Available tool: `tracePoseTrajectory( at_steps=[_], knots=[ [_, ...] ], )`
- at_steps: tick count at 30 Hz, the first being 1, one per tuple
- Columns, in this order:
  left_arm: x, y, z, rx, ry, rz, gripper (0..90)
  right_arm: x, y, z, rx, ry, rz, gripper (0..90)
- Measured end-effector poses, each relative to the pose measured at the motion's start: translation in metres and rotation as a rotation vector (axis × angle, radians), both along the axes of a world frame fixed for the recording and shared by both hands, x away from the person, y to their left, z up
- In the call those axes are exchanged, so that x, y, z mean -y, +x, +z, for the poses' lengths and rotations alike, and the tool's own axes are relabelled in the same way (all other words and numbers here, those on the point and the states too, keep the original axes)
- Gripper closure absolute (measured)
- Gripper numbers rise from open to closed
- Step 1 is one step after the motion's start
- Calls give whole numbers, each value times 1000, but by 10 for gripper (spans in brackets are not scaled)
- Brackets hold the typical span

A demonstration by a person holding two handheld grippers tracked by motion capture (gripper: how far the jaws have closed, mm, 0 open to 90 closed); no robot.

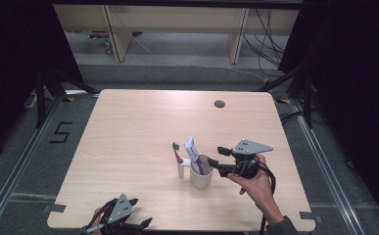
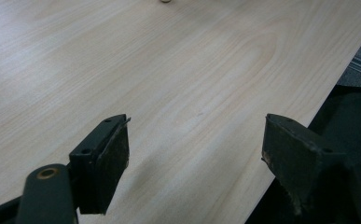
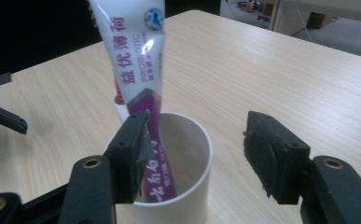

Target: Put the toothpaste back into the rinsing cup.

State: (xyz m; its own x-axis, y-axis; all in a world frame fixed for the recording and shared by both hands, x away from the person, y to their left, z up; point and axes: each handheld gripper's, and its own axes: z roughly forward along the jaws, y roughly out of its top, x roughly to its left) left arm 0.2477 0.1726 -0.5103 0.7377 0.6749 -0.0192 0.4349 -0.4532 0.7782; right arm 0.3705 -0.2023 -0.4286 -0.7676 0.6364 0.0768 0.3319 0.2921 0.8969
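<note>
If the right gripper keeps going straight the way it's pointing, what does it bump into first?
Most likely the white cup, straight ahead of the right gripper, whose open fingers are level with its rim. The toothpaste tube standing inside would come next, though the depth is hard to judge.

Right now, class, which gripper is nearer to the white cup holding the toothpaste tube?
Right. The right gripper is just beside the cup, open, with nothing between its jaws. The left gripper hangs open at the table's near edge, well away from it.

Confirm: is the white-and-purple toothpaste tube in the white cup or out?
In. The white-and-purple toothpaste tube stands leaning inside the white cup, its top above the rim. The right gripper is open, not pressing it.
</note>
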Motion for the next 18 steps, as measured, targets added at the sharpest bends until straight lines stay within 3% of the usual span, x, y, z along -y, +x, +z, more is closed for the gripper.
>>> tracePoseTrajectory(
  at_steps=[1, 2, 4, 6, 7, 11, 12, 13, 18],
  knots=[
    [-1, 0, 1, 1, 15, -5, 228, 4, -1, 1, -16, -3, -21, 413],
    [0, 0, 0, -3, -15, 6, 228, 5, -1, 1, -21, 9, -21, 410],
    [0, 0, 0, -3, -16, 6, 228, 8, 0, 1, 1, 1, -33, 405],
    [-1, 0, 0, -3, 0, -2, 227, 11, 0, 1, -29, 11, -44, 397],
    [-1, 0, 0, -4, 0, -1, 228, 15, 2, 1, -5, 3, -47, 393],
    [-2, 0, 1, 0, 19, -4, 228, 20, 1, 1, -29, 19, -73, 379],
    [-1, -1, 0, -4, -3, 1, 228, 23, 2, 1, 6, 7, -86, 373],
    [-3, 0, 1, 1, 25, -6, 228, 24, 0, 1, -36, 29, -94, 370],
    [-3, 0, 1, -2, 17, -3, 228, 30, 1, 0, -14, 16, -93, 362]
  ],
)
